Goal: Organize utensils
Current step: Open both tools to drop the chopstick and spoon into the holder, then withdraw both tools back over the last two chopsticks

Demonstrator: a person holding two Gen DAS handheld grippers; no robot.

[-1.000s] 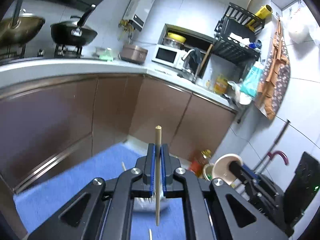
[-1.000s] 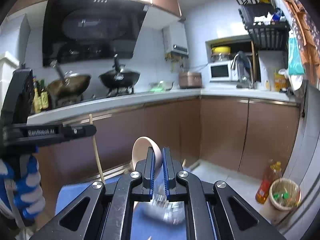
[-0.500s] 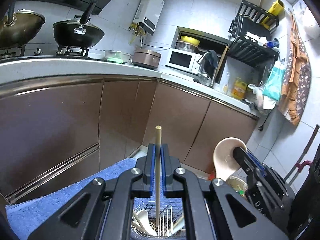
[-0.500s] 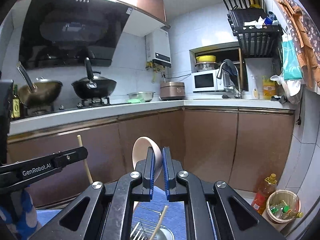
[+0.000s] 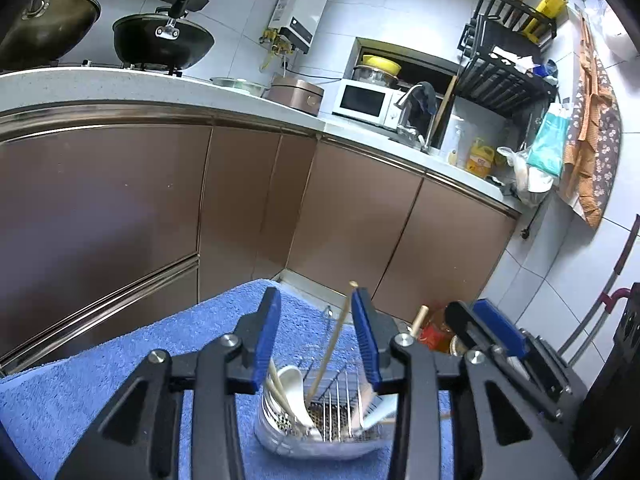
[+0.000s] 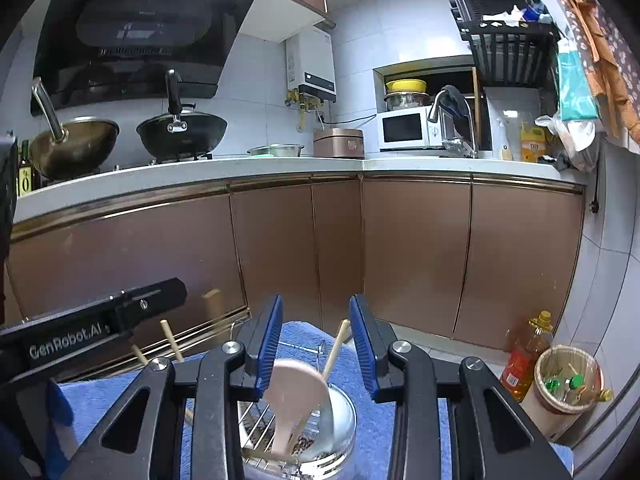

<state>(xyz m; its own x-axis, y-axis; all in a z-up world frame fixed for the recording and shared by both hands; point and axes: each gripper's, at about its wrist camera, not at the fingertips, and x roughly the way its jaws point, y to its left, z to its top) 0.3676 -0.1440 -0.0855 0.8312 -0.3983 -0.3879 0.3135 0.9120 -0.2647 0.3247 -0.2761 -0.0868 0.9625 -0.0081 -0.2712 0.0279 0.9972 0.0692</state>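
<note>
A steel utensil holder (image 5: 320, 428) stands on a blue towel (image 5: 100, 380). In the left wrist view my left gripper (image 5: 316, 312) is open above it. A wooden chopstick (image 5: 332, 344) leans free in the holder between the jaws, next to a white spoon (image 5: 292, 384). In the right wrist view my right gripper (image 6: 316, 320) is open above the same holder (image 6: 332, 424). A beige rice paddle (image 6: 296, 396) stands in it, free of the jaws, beside a chopstick (image 6: 336, 346). The left gripper's body (image 6: 92, 328) shows at the left.
Brown cabinets (image 6: 416, 256) under a white counter (image 6: 200, 176) face me. Woks (image 6: 180, 132), a rice cooker (image 6: 338, 142) and a microwave (image 6: 404, 128) sit on it. An oil bottle (image 6: 524, 356) and a bin (image 6: 568, 384) stand on the floor at right.
Both grippers opened. The left let go of the chopstick and the right let go of the rice paddle; both now stand in the holder. Both views tilted down toward the holder.
</note>
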